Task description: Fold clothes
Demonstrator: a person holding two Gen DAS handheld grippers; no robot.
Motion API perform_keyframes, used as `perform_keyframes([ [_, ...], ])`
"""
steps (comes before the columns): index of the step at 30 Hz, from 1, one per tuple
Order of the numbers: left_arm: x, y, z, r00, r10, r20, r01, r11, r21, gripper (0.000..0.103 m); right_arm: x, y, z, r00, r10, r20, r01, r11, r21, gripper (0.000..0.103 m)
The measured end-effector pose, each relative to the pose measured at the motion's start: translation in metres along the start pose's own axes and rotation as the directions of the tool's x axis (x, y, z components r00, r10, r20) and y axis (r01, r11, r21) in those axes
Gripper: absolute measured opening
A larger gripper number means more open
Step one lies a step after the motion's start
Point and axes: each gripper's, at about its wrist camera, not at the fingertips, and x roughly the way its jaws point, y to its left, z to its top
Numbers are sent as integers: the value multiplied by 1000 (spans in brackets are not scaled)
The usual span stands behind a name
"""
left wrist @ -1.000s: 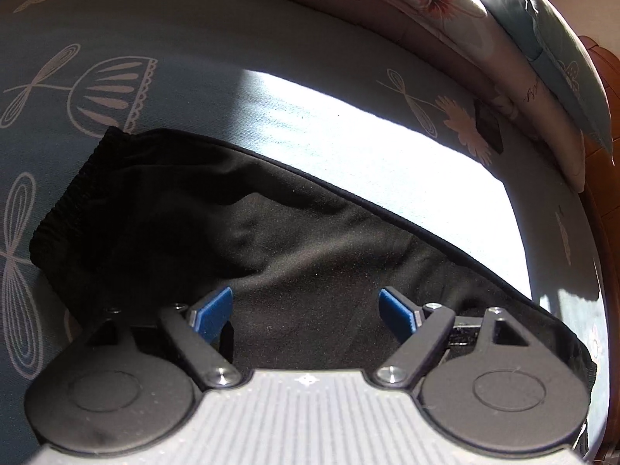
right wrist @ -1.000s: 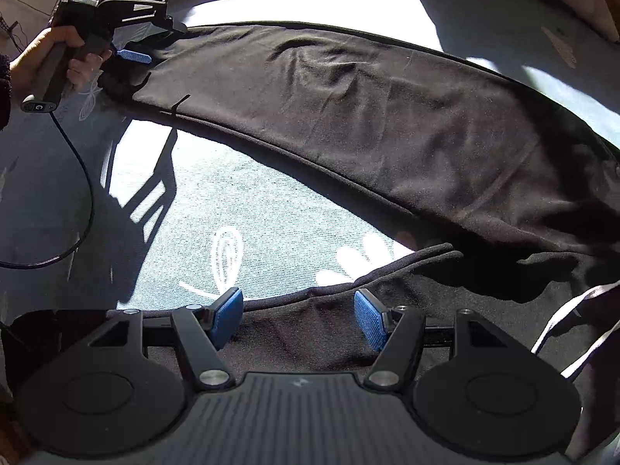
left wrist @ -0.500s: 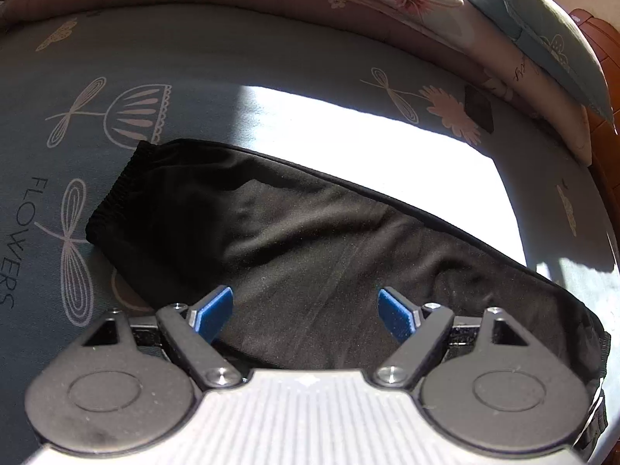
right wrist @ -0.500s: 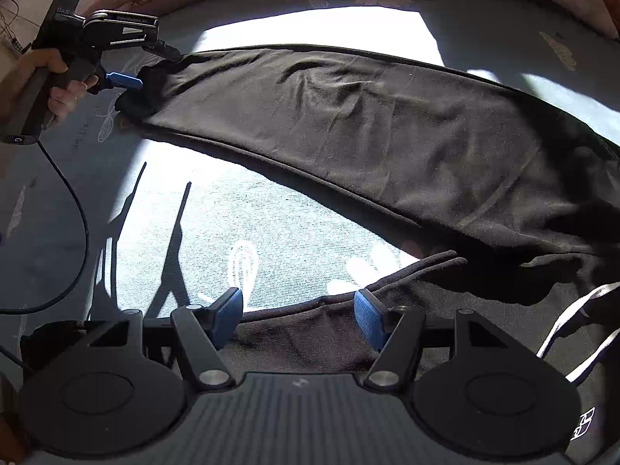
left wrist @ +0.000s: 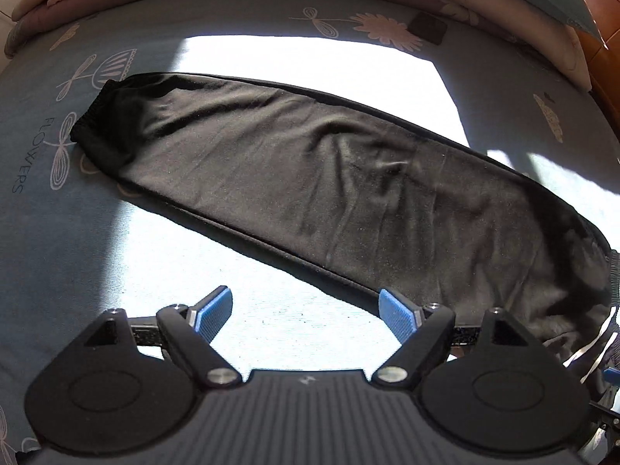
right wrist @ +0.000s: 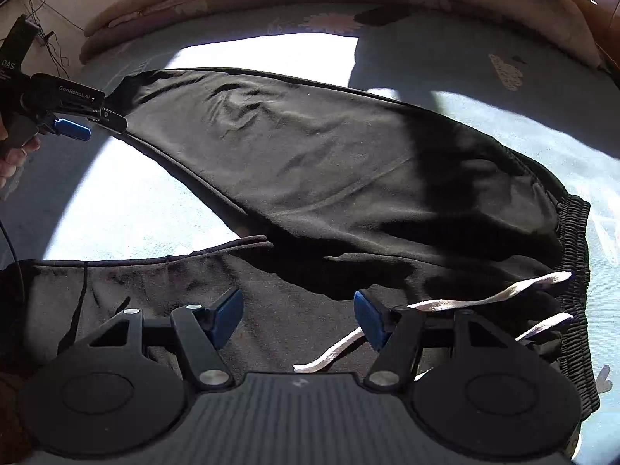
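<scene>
Left wrist view: left gripper (left wrist: 306,312), jaws wide, empty, had drawn back off trousers (left wrist: 329,178), leg laid flat across bedsheet (left wrist: 97,255). Right gripper (right wrist: 296,316), jaws wide, empty, above nearer leg; fold pending.

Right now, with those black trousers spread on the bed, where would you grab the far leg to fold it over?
I'd probably take the black trousers at the gathered ankle cuff. It is the leg's free end, lying flat on the bedsheet with bare sheet around it. The open left gripper could come from the cuff's outer end, one finger sliding under the edge.
</scene>
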Motion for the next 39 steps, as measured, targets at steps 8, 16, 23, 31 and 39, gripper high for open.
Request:
perform_keyframes([
  [8,10,-111,-34,1000,16,8,-16,997,79,83,-4,-141,23,997,-42,71,46,997,-56,65],
  [16,14,-165,-44,1000,16,21,-19,989,148,84,76,-214,60,989,142,-33,-141,990,11,65],
  [23,16,-187,-47,999,-8,45,-1,978,207,83,102,-224,68,994,106,-29,-108,992,-67,62],
  [31,16,-213,-68,992,-123,-6,120,952,282,83,86,-223,77,969,242,-55,-243,970,-24,63],
  [39,16,-219,-94,987,-148,-67,161,936,313,83,118,-231,95,977,206,-56,-204,978,45,63],
])
